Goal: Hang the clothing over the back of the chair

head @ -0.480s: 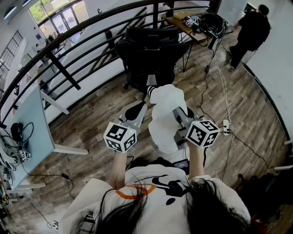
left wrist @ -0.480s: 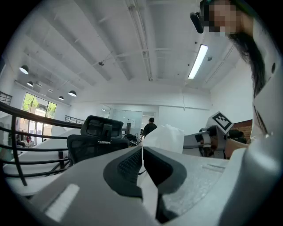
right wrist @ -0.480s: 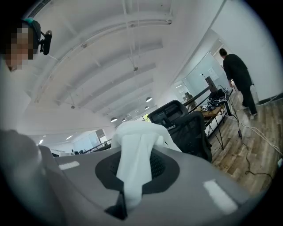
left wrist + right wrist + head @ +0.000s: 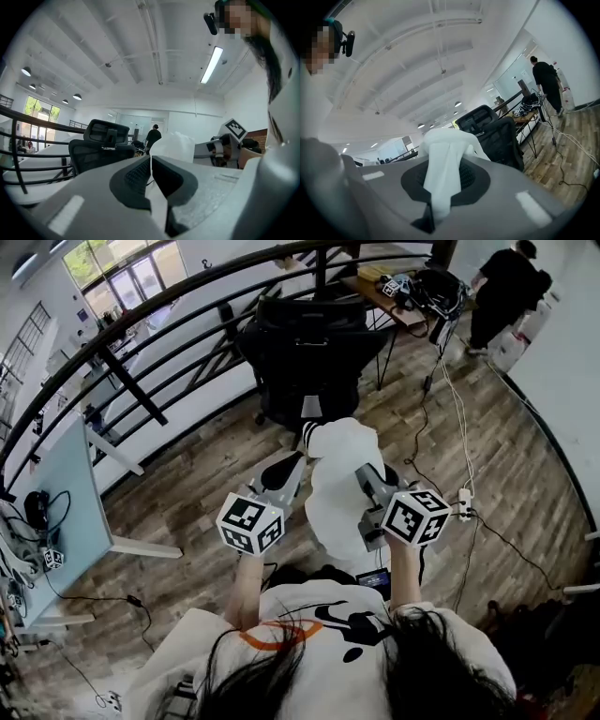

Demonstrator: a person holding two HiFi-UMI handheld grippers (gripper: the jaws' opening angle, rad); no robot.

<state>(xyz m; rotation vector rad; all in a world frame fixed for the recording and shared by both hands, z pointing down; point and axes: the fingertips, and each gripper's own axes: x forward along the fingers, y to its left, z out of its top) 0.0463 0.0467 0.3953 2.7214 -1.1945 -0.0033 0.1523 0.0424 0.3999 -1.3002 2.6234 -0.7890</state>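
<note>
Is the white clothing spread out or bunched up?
Bunched up: the white clothing hangs crumpled, pinched by the left gripper and right gripper.

The garment hangs between the left gripper, at its 9 o'clock, and the right gripper, at its 3 o'clock. The chair stands at 12 o'clock, in front of the railing. A worktop lies at 1 o'clock.
</note>
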